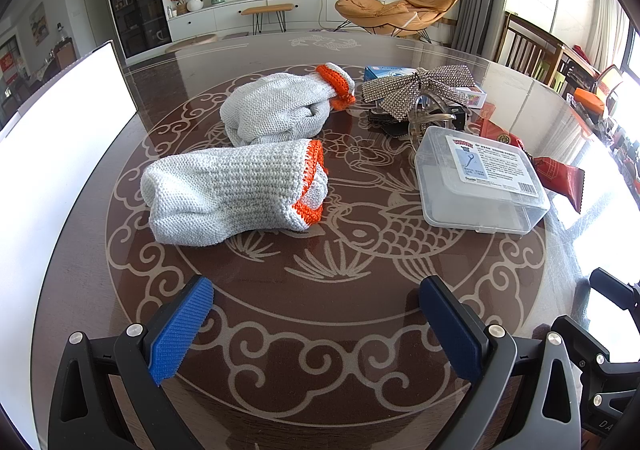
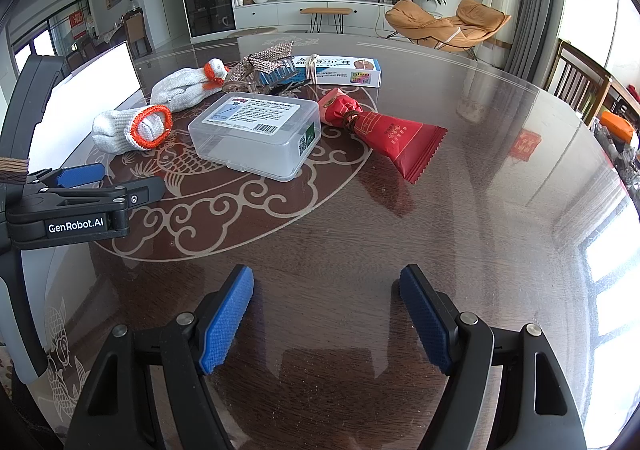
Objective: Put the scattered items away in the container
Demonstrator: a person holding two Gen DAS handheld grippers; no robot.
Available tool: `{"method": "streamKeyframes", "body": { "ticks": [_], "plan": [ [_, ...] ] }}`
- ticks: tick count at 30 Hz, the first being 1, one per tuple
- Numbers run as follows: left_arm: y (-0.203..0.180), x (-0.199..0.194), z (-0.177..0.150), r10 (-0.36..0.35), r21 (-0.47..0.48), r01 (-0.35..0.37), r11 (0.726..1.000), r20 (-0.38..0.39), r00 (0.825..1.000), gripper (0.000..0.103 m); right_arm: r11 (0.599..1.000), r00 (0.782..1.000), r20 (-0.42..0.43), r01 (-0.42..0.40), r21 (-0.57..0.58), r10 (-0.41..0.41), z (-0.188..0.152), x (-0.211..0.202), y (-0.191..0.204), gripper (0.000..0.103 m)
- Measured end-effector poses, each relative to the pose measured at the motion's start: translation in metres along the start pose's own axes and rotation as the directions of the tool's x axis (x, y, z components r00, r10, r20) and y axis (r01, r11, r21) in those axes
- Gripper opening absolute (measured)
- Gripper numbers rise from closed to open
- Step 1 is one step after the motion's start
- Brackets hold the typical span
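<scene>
Two rolled white knit gloves with orange cuffs lie on the round table: the nearer glove (image 1: 236, 190) (image 2: 132, 128) and the farther glove (image 1: 280, 106) (image 2: 188, 86). A clear plastic box (image 1: 476, 178) (image 2: 256, 134) with a label sits to their right. Behind it are a sparkly bow hair clip (image 1: 420, 90) (image 2: 264, 60), a blue-and-white carton (image 2: 340, 70) and red packets (image 2: 392, 138) (image 1: 560, 174). My left gripper (image 1: 316, 314) (image 2: 92, 174) hovers open over the table in front of the gloves, empty. My right gripper (image 2: 326, 310) is open and empty, short of the box.
A white container wall (image 1: 60, 122) (image 2: 92, 86) stands at the table's left edge. The table (image 2: 480, 210) is dark wood under glass with a fish pattern. Wooden chairs (image 2: 580, 82) stand at the right; a TV and an orange lounge chair are far behind.
</scene>
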State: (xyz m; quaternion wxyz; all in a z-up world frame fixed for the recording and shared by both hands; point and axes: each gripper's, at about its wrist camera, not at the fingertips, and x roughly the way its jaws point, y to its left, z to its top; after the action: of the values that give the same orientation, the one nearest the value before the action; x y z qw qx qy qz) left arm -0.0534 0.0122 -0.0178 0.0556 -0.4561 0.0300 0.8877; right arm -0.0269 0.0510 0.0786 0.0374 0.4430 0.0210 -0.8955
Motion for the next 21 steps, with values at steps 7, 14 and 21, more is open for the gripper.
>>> {"method": "streamKeyframes", "body": {
  "ticks": [7,14,21],
  "plan": [
    [0.000,0.000,0.000,0.000,0.000,0.000,1.000,0.000,1.000,0.103,1.000,1.000,0.000,0.000,0.000,0.000,0.000,0.000,0.000,0.077],
    [-0.001,0.000,0.000,-0.003,0.005,0.003,1.000,-0.002,1.000,0.103,1.000,1.000,0.000,0.000,0.000,0.000,0.000,-0.001,-0.001,0.077],
    [0.041,-0.033,-0.008,-0.215,0.018,0.215,0.977,-0.012,0.977,0.103,1.000,1.000,0.000,0.000,0.000,0.000,0.000,0.000,-0.001,0.077]
  ]
}}
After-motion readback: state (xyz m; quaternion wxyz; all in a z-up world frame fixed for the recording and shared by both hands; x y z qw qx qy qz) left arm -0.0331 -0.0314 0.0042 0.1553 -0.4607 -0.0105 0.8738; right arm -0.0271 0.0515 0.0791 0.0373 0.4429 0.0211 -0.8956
